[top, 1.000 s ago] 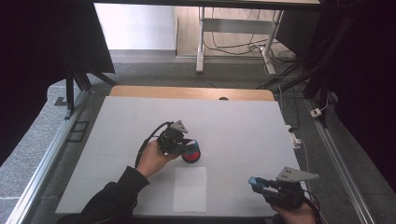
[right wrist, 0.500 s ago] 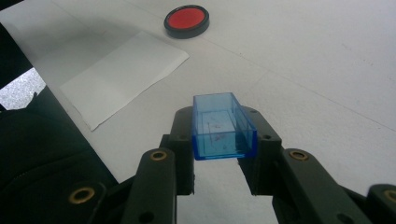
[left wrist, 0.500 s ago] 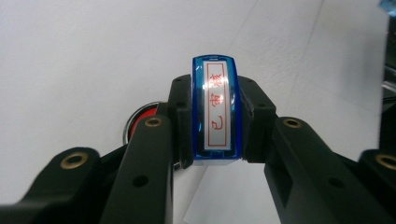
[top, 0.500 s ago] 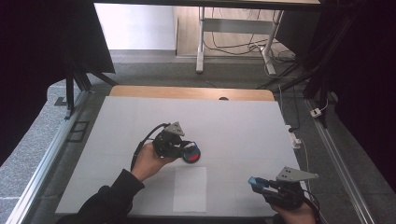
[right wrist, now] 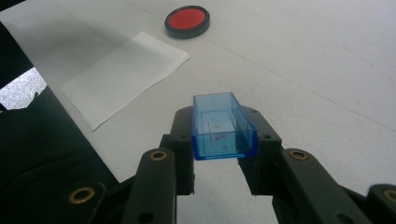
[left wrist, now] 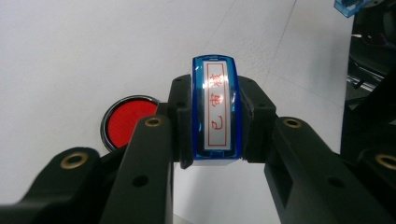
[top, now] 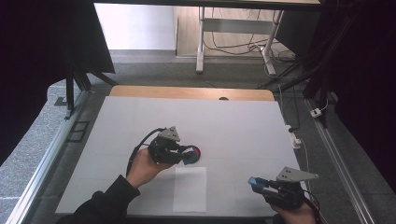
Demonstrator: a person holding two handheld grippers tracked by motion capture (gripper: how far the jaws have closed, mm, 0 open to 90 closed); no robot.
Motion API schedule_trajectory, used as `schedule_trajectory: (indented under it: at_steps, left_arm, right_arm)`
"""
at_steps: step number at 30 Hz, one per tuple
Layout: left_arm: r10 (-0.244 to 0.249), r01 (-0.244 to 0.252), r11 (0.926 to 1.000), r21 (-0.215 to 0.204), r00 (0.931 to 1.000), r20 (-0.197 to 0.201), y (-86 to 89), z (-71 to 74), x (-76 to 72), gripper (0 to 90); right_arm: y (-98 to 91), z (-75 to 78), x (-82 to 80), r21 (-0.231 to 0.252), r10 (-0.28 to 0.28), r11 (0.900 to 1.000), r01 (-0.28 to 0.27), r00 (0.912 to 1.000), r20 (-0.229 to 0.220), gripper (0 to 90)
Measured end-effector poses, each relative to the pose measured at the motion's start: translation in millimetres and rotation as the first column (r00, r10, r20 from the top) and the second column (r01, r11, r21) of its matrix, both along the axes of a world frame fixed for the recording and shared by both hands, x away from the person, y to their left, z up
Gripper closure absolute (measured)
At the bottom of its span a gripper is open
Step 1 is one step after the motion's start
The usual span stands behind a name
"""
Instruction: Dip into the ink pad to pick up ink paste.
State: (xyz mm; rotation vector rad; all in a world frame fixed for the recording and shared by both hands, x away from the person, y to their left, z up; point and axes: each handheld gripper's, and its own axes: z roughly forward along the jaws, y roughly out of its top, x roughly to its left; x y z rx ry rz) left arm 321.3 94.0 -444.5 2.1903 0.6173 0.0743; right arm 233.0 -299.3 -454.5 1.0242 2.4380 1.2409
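My left gripper point(left wrist: 215, 122) is shut on a blue stamp point(left wrist: 215, 109) whose label bears red characters. In the high view the left gripper point(top: 186, 155) hovers at the table's middle, just left of a round red ink pad point(top: 196, 152). From the left gripper view the ink pad point(left wrist: 127, 122) lies below and left of the stamp. A clear blue stamp cap point(right wrist: 223, 126) sits clamped between the jaws of my right gripper point(right wrist: 224, 137), open side up. The right gripper point(top: 256, 183) rests low at the front right of the table.
A white sheet of paper point(top: 190, 189) lies near the front edge, between the two hands. The white table cover point(top: 243, 126) spreads wide behind the ink pad. Table legs and cables point(top: 261, 46) stand on the floor beyond the far edge.
My left hand has drawn back to the left and slightly up with the stamp, uncovering more of the red ink pad. The right gripper has kept still.
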Motion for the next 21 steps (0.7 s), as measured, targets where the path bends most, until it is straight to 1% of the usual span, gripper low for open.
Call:
schedule_trajectory:
  at_steps: [3,6,11,13,18,21]
  left_arm:
    - [-0.005,0.005,0.9998,-0.019,1.0,-0.005,3.6,0.6,-4.6,70.0]
    - [-0.006,0.006,0.9995,-0.03,1.0,-0.004,6.8,1.3,-9.1,70.0]
    - [-0.017,0.018,0.9994,-0.031,0.9998,0.007,9.9,1.9,-18.6,70.0]
    - [-0.022,0.021,0.9992,-0.035,0.9998,-0.003,9.5,1.7,-22.0,70.0]
    - [-0.027,0.027,0.999,-0.037,0.9996,-0.006,7.2,1.1,-29.8,70.0]
    - [-0.032,0.031,0.9989,-0.035,0.9993,-0.018,5.5,-0.5,-32.1,70.0]
  right_arm:
    - [0.1,0.0,-0.1,-0.001,0.001,1.0,-0.001,1.0,0.001,68.8]
    - [0.5,-0.3,-0.2,0.005,0.007,1.0,-0.007,1.0,0.002,68.9]
    - [0.6,-0.3,-0.1,0.004,0.006,1.0,-0.006,1.0,0.002,68.8]
    - [0.7,-0.2,-0.1,0.002,0.007,1.0,-0.007,1.0,0.002,68.8]
    - [0.9,-0.2,-0.2,0.0,0.007,1.0,-0.007,1.0,0.002,68.8]
    - [0.8,-0.3,-0.2,0.0,0.007,1.0,-0.007,1.0,0.002,68.9]
